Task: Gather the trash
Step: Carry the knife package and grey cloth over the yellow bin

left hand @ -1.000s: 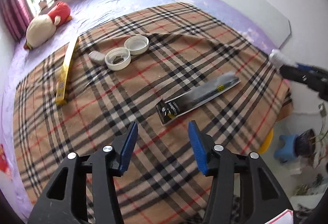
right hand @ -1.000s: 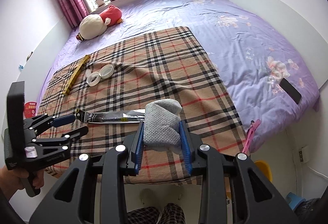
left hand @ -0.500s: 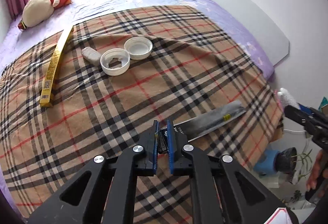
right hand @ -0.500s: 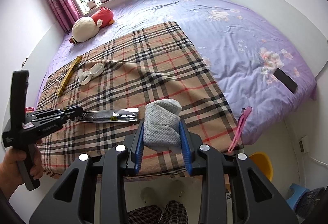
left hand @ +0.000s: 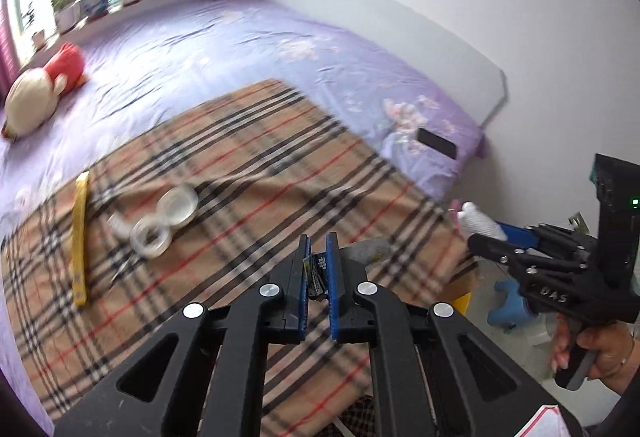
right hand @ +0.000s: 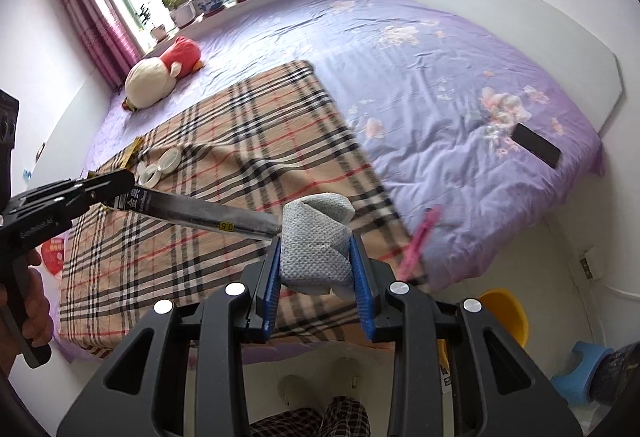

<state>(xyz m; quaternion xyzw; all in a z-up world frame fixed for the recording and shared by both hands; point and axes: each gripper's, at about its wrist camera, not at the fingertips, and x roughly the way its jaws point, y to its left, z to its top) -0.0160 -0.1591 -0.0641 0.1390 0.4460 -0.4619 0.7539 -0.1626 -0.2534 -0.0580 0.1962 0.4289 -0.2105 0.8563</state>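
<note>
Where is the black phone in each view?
Left wrist view: phone lies right of centre, near the purple sheet's corner, beyond the plaid blanket.
Right wrist view: phone lies far right, near that same corner.
Shared landmark: the plush toy near the window.

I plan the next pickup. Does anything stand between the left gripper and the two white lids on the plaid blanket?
On the blanket, nothing visible blocks the white lids. But the left gripper is shut on a dark wrapper, so it is occupied.
</note>
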